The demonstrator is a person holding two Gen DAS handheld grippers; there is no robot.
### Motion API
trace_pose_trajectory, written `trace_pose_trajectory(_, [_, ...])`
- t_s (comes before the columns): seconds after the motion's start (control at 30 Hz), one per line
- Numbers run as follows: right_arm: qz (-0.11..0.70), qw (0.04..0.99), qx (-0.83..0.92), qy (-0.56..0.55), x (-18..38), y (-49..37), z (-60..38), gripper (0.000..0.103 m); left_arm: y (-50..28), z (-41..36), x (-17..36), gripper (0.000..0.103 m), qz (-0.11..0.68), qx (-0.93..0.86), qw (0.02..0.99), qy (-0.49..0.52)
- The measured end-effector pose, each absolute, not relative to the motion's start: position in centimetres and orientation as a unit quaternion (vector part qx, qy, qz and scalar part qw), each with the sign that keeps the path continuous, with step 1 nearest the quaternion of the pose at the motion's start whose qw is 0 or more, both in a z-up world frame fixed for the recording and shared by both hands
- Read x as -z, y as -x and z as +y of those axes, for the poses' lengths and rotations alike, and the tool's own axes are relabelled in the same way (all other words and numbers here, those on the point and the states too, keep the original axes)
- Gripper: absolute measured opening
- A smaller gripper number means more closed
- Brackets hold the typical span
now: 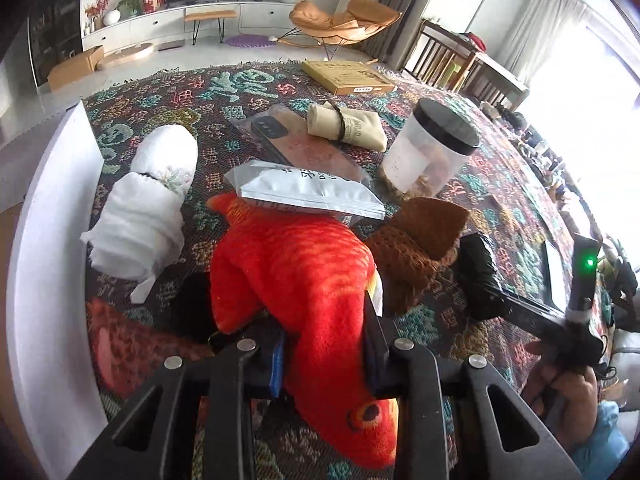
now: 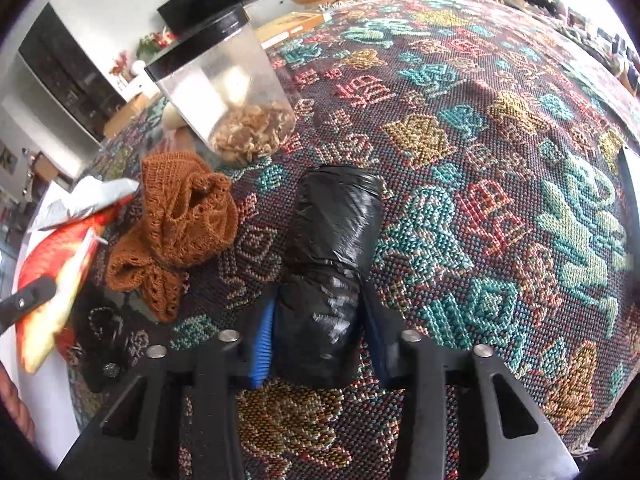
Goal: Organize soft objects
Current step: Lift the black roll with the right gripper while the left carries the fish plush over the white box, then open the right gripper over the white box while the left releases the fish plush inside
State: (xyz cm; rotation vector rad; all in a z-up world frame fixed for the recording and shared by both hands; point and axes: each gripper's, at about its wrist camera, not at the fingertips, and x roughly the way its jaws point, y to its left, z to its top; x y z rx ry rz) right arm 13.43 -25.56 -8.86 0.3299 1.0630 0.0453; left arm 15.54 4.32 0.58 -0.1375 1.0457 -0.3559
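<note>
black-lidded clear jar (image 2: 224, 80), brown dried pieces (image 2: 252, 132) inside

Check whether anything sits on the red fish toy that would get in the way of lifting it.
Yes. The left gripper is shut on the red fish toy, and a silver foil pouch lies across its far end. It would likely slide off as the toy lifts.

Right gripper (image 2: 318, 344) clamping a black plastic roll (image 2: 334, 256) at lower centre, over the patterned cloth (image 2: 500, 184). Lying left: brown knit piece (image 2: 180, 224), red plush fish (image 2: 56, 280). Standing upper left: clear jar (image 2: 228, 92).
</note>
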Motion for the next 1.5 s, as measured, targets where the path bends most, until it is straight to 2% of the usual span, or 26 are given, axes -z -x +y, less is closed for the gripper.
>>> trace_pose_trajectory(0.23, [0.486, 0.861, -0.013, -0.152, 6.9, -10.6, -27.6, 0.039, -13.1, 6.2, -2.0, 0.03, 0.473, 0.176, 0.858, 0.098])
trace_pose_trajectory(0.5, [0.444, 0.881, -0.075, -0.146, 1.5, -8.1, -24.7, 0.039, -8.3, 11.7, -7.9, 0.029, 0.391, 0.188, 0.886, 0.164])
trace_pose_trajectory(0.7, [0.429, 0.87, -0.213, -0.119, -3.5, -6.5, -14.0, 0.039, -2.9, 21.2, -10.1, 0.029, 0.357, 0.081, 0.917, 0.157])
trace_pose_trajectory(0.93, [0.441, 0.797, -0.402, -0.093, -7.4, -4.4, 4.1, 0.039, 1.8, 30.5, -7.1, 0.03, 0.383, -0.074, 0.913, 0.122])
trace_pose_trajectory(0.97, [0.444, 0.788, -0.418, -0.087, -7.4, -4.1, 6.3, 0.041, 2.2, 31.1, -6.3, 0.034, 0.388, -0.098, 0.909, 0.116])
trace_pose_trajectory(1.0, [0.448, 0.778, -0.433, -0.079, -7.3, -3.9, 8.5, 0.044, 2.3, 31.8, -5.5, 0.048, 0.395, -0.122, 0.903, 0.112])
trace_pose_trajectory(1.03, [0.455, 0.768, -0.446, -0.07, -7.0, -3.7, 10.4, 0.054, 2.5, 32.4, -4.8, 0.057, 0.401, -0.137, 0.899, 0.114])
trace_pose_trajectory(1.07, [0.465, 0.755, -0.456, -0.071, -6.5, -3.8, 11.7, 0.073, 2.6, 32.9, -4.2, 0.08, 0.401, -0.146, 0.897, 0.119])
trace_pose_trajectory(1.1, [0.477, 0.744, -0.461, -0.083, -5.9, -4.2, 12.4, 0.074, 2.9, 33.3, -3.9, 0.092, 0.394, -0.155, 0.897, 0.124])
trace_pose_trajectory(1.2, [0.472, 0.756, -0.444, -0.099, -4.8, -5.2, 10.6, 0.072, 3.3, 33.2, -3.9, 0.095, 0.368, -0.165, 0.906, 0.129])
trace_pose_trajectory(1.3, [0.444, 0.821, -0.354, -0.056, -3.5, -5.4, 5.9, 0.072, 3.3, 31.1, -4.7, 0.095, 0.346, -0.146, 0.918, 0.126])
trace_pose_trajectory(1.43, [0.418, 0.899, -0.132, -0.008, 1.2, -5.5, -4.7, 0.074, 2.1, 23.8, -6.4, 0.097, 0.326, -0.031, 0.938, 0.115])
trace_pose_trajectory(1.5, [0.42, 0.907, -0.041, -0.005, 4.1, -5.4, -10.3, 0.074, 1.3, 18.9, -6.3, 0.102, 0.332, 0.035, 0.938, 0.094])
